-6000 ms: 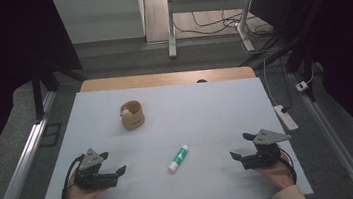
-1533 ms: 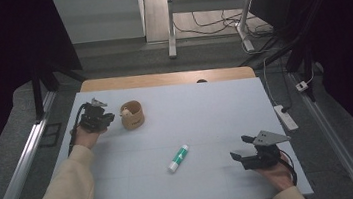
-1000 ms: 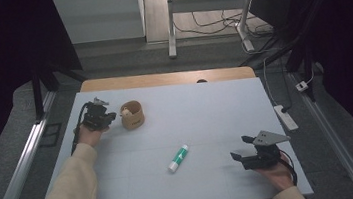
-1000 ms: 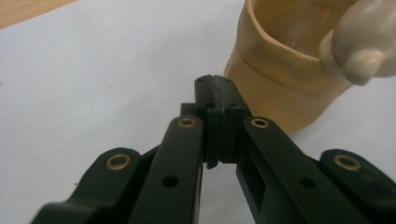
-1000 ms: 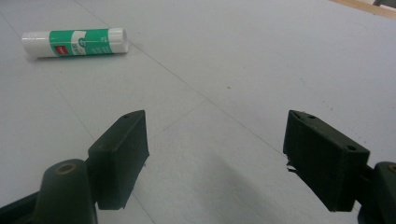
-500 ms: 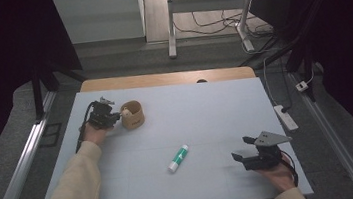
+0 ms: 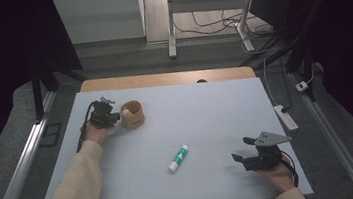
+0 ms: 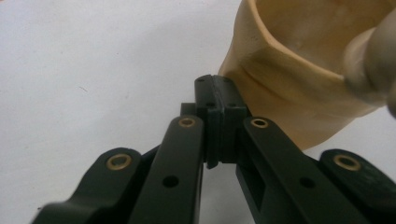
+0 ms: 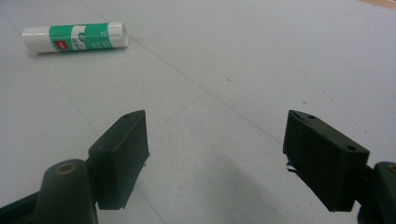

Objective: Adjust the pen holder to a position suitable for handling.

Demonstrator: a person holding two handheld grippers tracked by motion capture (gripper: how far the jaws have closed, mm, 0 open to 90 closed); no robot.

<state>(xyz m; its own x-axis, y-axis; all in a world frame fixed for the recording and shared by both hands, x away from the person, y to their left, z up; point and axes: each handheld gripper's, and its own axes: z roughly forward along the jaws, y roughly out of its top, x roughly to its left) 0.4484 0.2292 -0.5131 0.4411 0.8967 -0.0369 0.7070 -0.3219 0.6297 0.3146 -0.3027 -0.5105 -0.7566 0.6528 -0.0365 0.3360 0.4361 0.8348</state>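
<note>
A tan cup [image 7: 134, 116] stands at the back left of the white table [image 7: 216, 110], with a pale rounded piece [image 7: 126, 113] in its mouth. My left gripper [image 7: 114, 118] is shut, pads together with nothing between them, and its tip is at the cup's left wall. In the left gripper view the closed tips [image 8: 218, 100] sit right at the outer wall of the cup [image 8: 289, 93], beside the pale piece [image 8: 373, 65]. My right gripper [image 7: 239, 160] rests open at the front right, jaws wide [image 9: 217, 154]. A green and white glue stick [image 7: 178, 158] [image 9: 74, 37] lies left of it.
A wooden strip [image 7: 162, 78] runs along the table's back edge. A white power strip [image 7: 285, 117] lies on the floor off the right side. Metal rails [image 7: 21, 167] flank the table, and desk legs with cables stand behind it.
My left gripper went from the front left to the back left, then edged right up to the cup. The right gripper, glue stick and cup have kept still.
</note>
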